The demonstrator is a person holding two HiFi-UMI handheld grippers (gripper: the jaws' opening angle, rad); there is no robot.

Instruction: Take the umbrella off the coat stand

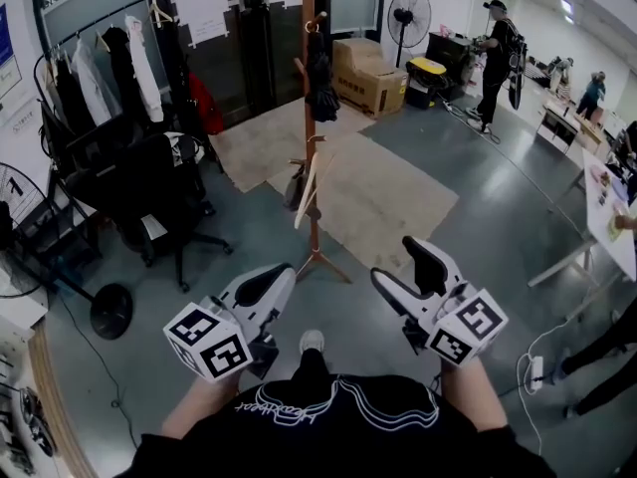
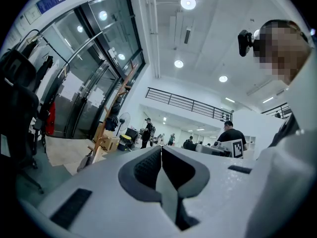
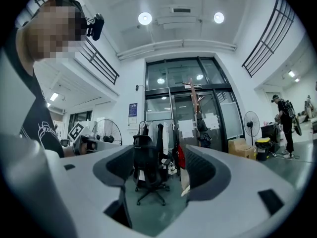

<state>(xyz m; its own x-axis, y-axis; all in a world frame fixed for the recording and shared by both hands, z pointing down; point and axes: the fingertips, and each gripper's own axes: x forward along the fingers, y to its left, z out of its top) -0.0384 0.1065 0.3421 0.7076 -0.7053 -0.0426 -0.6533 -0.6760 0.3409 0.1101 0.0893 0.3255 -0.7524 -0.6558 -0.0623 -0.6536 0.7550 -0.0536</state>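
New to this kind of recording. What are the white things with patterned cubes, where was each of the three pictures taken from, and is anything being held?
There is no robot here. A person holds a two-jaw gripper in each hand, and the marker cubes are part of those grippers. The head view comes from a camera on the person's head, looking down at the left gripper and the right gripper. The other two pictures come from a camera riding on each gripper, looking along its jaws. The left jaws are together and the right jaws apart; neither holds anything. Ahead stands a wooden coat stand with a dark folded umbrella hanging high on it, well beyond both grippers. A black office chair stands to its left.
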